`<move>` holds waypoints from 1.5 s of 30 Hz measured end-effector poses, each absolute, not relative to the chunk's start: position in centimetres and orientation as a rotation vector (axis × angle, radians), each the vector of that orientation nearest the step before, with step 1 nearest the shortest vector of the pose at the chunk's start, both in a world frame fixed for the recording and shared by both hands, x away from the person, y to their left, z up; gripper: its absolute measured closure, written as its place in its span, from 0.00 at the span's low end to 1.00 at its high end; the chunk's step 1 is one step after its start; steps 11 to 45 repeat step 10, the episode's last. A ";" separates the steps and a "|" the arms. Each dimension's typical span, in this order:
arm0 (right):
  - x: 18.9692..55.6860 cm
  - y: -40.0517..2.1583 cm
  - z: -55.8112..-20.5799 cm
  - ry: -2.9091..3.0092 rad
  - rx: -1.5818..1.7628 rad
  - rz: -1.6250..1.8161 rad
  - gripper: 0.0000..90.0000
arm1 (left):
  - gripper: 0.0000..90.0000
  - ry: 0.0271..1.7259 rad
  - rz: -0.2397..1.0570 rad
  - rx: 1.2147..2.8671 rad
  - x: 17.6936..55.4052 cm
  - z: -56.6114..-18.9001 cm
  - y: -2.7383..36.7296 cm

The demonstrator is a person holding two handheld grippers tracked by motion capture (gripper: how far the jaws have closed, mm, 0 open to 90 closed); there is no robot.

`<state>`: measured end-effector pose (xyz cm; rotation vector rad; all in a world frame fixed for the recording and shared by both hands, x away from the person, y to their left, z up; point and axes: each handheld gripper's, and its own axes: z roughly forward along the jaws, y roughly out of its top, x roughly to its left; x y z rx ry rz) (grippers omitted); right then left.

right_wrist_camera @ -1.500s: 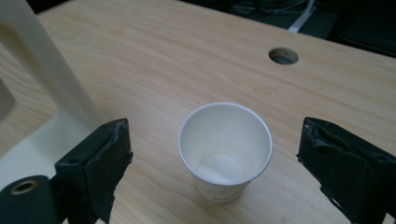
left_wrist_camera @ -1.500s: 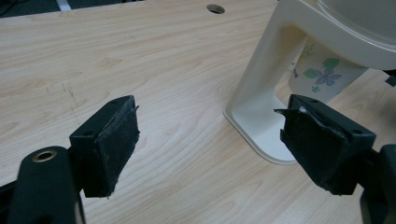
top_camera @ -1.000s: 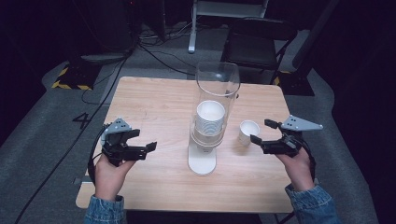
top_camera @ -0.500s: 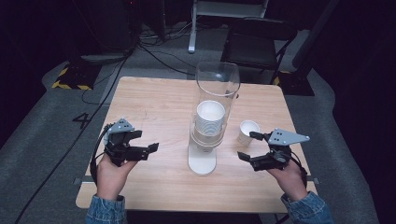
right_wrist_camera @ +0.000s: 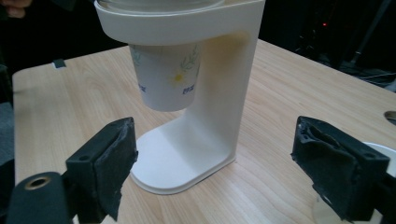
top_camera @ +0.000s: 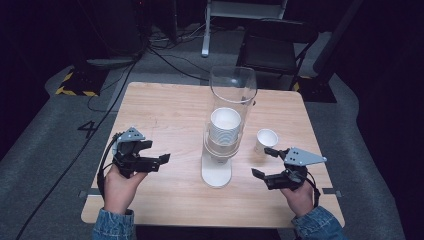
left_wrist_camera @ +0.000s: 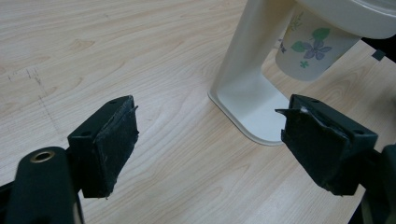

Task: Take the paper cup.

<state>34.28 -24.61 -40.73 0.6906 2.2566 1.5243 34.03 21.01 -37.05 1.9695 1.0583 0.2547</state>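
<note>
A white cup dispenser (top_camera: 216, 170) stands at the table's middle, its clear tube (top_camera: 233, 87) holding a stack of paper cups (top_camera: 225, 125). The lowest cup, printed with flowers (left_wrist_camera: 312, 46) (right_wrist_camera: 164, 77), hangs under the dispenser's ring above the base (left_wrist_camera: 254, 109) (right_wrist_camera: 175, 161). One lone paper cup (top_camera: 265, 140) stands upright to the right of the dispenser. My left gripper (top_camera: 156, 151) (left_wrist_camera: 210, 140) is open, left of the base, with nothing between its pads. On the other side, my right gripper (top_camera: 261, 162) (right_wrist_camera: 215, 163) is open and empty, just in front of the lone cup.
The wooden table (top_camera: 165, 110) has bare wood behind and in front of the dispenser. A black chair (top_camera: 275, 50) and cables (top_camera: 170, 55) lie on the floor beyond the far edge. Yellow-black tape (top_camera: 75, 85) marks the floor at far left.
My right gripper has drawn back toward the person and slightly left, away from the lone cup, and now points at the dispenser base. The left gripper has hardly moved.
</note>
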 end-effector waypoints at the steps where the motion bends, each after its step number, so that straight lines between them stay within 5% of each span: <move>1: 34.3 -24.7 -40.8 2.264 0.698 1.542 0.12 | 0.20 1.058 0.255 1.970 34.0 -37.1 21.0; 45: 35.0 -25.0 -41.5 2.282 0.760 1.525 0.12 | 0.20 1.063 0.255 1.972 34.2 -37.1 21.0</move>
